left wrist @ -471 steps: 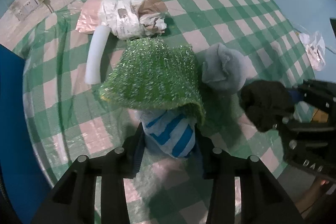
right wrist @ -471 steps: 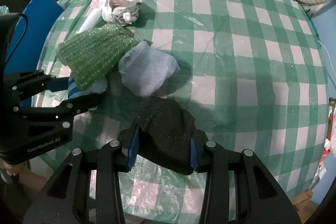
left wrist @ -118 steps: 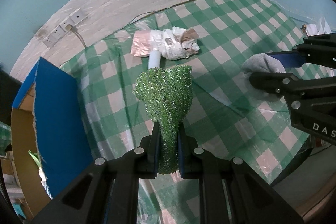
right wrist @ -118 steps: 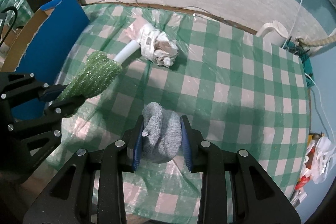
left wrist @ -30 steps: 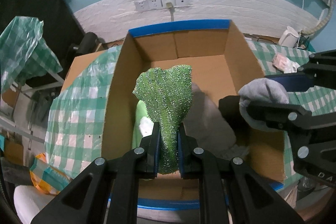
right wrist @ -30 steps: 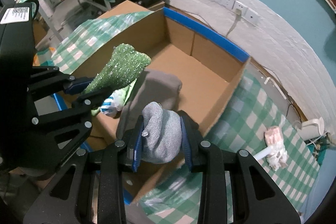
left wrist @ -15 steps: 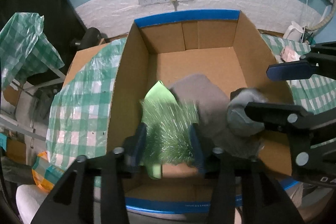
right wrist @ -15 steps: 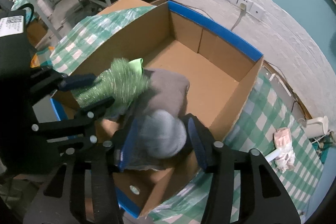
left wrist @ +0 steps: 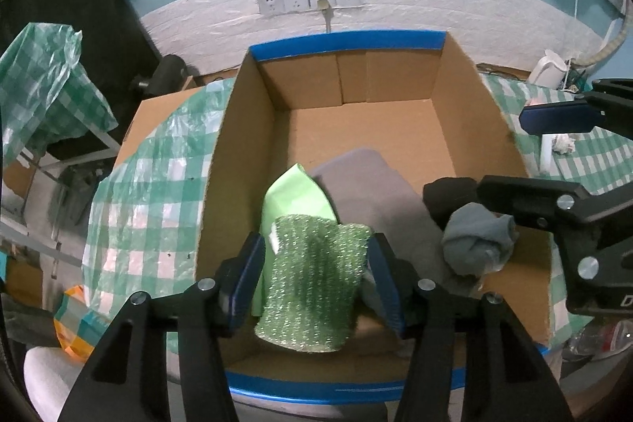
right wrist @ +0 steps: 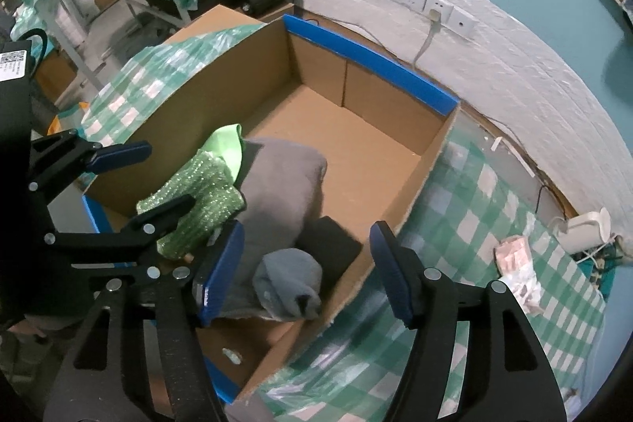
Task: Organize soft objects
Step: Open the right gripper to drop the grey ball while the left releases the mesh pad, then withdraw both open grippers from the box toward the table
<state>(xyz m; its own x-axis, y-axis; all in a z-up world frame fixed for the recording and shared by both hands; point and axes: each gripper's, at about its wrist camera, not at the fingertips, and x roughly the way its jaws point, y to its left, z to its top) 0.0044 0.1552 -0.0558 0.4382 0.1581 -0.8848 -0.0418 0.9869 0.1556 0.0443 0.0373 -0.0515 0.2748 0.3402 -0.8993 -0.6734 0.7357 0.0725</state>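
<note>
1. Both my claws hang wide open, gripping nothing: left gripper (left wrist: pixel 316 263), right gripper (right wrist: pixel 304 267).
2. Green sparkly cloth (left wrist: pixel 312 283) and grey bundle (right wrist: pixel 289 287) lie in the cardboard box (left wrist: pixel 470 113) at its near edge, so those look done.
3. Far off, a crumpled wad (right wrist: pixel 518 271) is on the checkered table (right wrist: pixel 467 208), so I reckon that's left.

Black cloth (right wrist: pixel 330 242) (half-buried under others)
</note>
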